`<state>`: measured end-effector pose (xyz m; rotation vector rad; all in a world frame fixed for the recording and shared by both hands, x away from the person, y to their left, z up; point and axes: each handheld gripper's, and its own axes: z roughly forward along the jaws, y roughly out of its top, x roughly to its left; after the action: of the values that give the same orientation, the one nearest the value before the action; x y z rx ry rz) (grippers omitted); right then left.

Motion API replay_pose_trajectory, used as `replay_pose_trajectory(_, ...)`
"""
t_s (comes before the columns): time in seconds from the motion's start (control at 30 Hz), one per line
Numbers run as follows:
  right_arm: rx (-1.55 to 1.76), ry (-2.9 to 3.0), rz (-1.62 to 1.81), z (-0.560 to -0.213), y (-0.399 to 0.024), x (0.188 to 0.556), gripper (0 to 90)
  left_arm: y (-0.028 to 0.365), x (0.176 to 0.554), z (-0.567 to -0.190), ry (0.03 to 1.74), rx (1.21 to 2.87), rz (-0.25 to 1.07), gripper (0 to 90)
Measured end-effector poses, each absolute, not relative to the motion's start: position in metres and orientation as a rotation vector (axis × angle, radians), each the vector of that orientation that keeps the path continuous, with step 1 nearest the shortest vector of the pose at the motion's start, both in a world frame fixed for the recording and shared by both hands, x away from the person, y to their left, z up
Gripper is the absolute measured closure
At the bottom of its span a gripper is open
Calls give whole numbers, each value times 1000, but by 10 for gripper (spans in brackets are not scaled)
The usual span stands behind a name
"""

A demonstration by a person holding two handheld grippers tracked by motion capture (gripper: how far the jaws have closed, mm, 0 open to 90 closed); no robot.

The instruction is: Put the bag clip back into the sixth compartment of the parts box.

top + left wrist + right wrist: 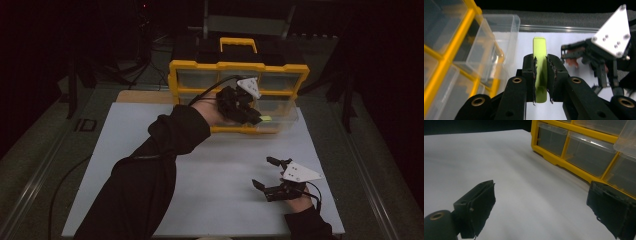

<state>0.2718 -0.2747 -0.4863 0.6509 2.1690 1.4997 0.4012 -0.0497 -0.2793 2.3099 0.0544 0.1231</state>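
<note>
Left gripper (541,77) is clamped flat-on across a thin yellow-green strip (539,53), held up beside the yellow organizer (185,75), above the white table (150,150). Strip looks light, stiff, smooth plastic, so likely slippery; a mid-length grip on its broad faces seems best. Right gripper (541,207) rests low, jaws apart, holding nothing.

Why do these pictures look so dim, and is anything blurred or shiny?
High view: the room is dark around the white table, which is dimly lit. Left gripper view: the green strip is sharp, while the yellow organizer beside it is soft and its clear drawers catch glare. Right gripper view: the near jaws look blurred and the drawer edges glint.
</note>
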Motion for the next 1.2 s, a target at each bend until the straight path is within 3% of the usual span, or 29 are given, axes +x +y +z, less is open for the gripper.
replay_pose_trajectory(0.77, 655, 2156, 1526, -485, -279, 273, 81, -97, 442, -272, 123, 2206, 132, 788)
replay_pose_trajectory(1.2, 661, 2160, 1531, -486, -279, 273, 81, -111, 456, -283, 197, 2234, 130, 787)
